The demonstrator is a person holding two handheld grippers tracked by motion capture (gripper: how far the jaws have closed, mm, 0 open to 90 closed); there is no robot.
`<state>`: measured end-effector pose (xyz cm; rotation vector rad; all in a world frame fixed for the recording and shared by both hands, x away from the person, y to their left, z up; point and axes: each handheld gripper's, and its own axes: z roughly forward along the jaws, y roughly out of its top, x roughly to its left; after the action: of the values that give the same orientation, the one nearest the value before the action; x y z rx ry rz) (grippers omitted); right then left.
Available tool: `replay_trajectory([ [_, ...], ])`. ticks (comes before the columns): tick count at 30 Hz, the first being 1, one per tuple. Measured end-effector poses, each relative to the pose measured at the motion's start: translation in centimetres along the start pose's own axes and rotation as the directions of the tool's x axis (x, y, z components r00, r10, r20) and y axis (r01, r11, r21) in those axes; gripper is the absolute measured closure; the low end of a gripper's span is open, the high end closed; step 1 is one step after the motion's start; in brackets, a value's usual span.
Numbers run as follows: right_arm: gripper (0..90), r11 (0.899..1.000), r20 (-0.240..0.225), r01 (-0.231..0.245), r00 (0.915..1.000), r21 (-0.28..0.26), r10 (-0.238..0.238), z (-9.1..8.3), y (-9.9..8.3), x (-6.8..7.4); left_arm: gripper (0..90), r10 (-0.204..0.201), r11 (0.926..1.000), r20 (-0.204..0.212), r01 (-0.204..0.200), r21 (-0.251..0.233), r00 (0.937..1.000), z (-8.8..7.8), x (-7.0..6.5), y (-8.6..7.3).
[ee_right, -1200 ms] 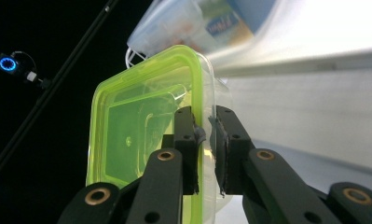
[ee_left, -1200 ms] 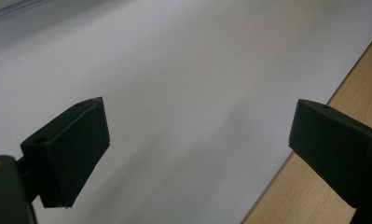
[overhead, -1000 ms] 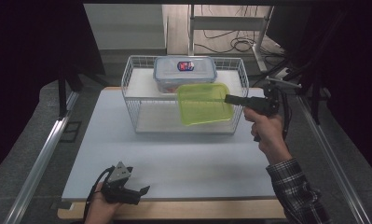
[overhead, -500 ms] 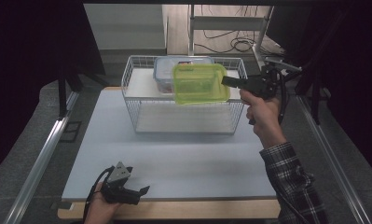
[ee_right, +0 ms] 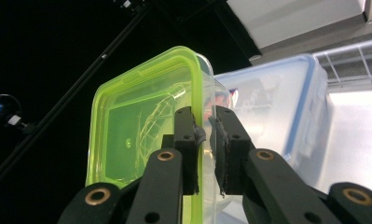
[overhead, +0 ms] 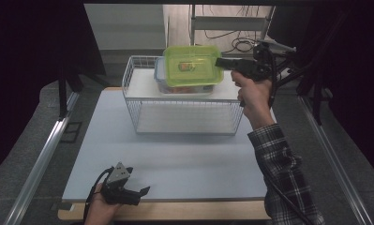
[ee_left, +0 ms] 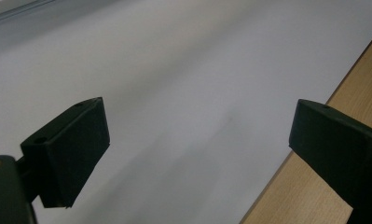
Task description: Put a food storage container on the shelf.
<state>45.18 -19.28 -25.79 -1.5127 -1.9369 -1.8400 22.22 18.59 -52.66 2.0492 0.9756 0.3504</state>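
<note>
Right gripper [overhead: 218,62] clamps green-lidded container [overhead: 192,65] | raised above wire basket [overhead: 184,101] (stacking unfinished) | left gripper [overhead: 142,191] wide, idle.

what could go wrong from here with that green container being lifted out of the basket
1. The right gripper pinches only the rim of the green-lidded container, which hangs sideways in the air; it might pivot or slip out of the jaws.
2. It is held just above the blue-lidded container and the wire basket; a drop or a low swing might knock either.
3. The left gripper rests open at the table edge, too far to help catch it.
</note>
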Motion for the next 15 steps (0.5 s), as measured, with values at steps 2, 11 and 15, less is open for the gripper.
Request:
replay_trajectory([
  [2,80.3,1.0,0.011,0.004,0.9999,-0.006,-0.004,0.6,0.4,0.2,4.9,0.0,1.0,0.002,0.0,0.0,1.0,0.0,0.0,0.0],
  [11,80.3,1.0,0.073,0.012,0.9973,-0.027,-0.01,2.6,1.4,0.3,4.9,0.002,1.0,0.008,-0.002,0.001,1.0,0.0,0.0,0.0],
  [15,80.3,0.999,0.092,0.019,0.9956,-0.027,-0.016,3.1,1.6,0.4,4.9,0.004,1.0,0.008,-0.004,0.001,1.0,0.0,0.0,0.0],
])
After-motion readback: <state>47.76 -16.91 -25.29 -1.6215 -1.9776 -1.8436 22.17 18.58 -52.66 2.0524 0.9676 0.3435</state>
